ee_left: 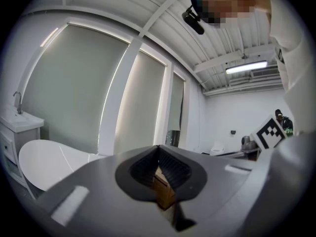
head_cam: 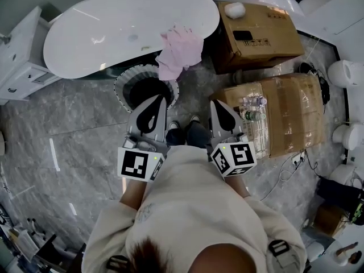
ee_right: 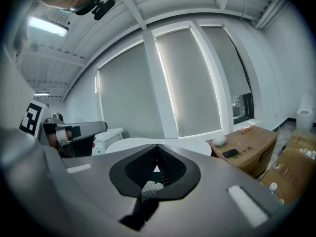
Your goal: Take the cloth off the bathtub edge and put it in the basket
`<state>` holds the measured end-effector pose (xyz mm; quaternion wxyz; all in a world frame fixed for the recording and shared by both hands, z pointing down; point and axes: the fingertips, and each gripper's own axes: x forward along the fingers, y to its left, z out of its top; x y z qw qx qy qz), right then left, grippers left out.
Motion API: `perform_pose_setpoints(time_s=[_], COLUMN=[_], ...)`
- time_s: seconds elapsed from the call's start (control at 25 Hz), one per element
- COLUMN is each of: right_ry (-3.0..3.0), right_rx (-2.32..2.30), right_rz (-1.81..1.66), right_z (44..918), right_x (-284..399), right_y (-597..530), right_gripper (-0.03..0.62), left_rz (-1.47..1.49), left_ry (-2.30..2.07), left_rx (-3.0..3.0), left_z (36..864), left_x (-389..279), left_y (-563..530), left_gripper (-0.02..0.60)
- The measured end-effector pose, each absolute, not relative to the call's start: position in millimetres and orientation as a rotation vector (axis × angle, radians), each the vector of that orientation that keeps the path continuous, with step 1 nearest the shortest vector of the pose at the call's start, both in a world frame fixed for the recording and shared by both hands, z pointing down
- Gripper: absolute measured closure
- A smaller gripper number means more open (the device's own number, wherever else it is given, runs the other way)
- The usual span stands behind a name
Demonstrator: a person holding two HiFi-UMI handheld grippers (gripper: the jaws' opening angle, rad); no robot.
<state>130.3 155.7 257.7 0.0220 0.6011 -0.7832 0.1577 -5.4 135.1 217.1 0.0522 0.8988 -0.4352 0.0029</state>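
On the bathtub rim, crumpled pink cloth droops; left tool, right tool closed.

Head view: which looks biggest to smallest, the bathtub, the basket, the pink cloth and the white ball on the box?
1. The bathtub, by far the biggest.
2. The basket and the cloth look about alike, so I won't rank them.
3. The white ball, smallest.
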Motion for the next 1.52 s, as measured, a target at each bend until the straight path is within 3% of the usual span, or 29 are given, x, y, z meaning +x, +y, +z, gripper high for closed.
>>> perform_pose_setpoints(time_s=[0.72, 1.52], right_ry=[-2.426, -2.537], right_rx=[1.769, 1.62], right_rz=[0.531, 0.556], right_z=[267.7, 281.4], right_x=[172.8, 256.8], right_y=[89.5, 0.3], right_gripper=[0.595, 0.594], left_rz=[0.013, 0.007], left_ry=[-1.355, -1.711], left_rx=[2.682, 2.548], left_z=[221.5, 210.0], left_x=[36.7, 68.6], left_y=[74.9, -16.2], left_gripper=[0.574, 0.574])
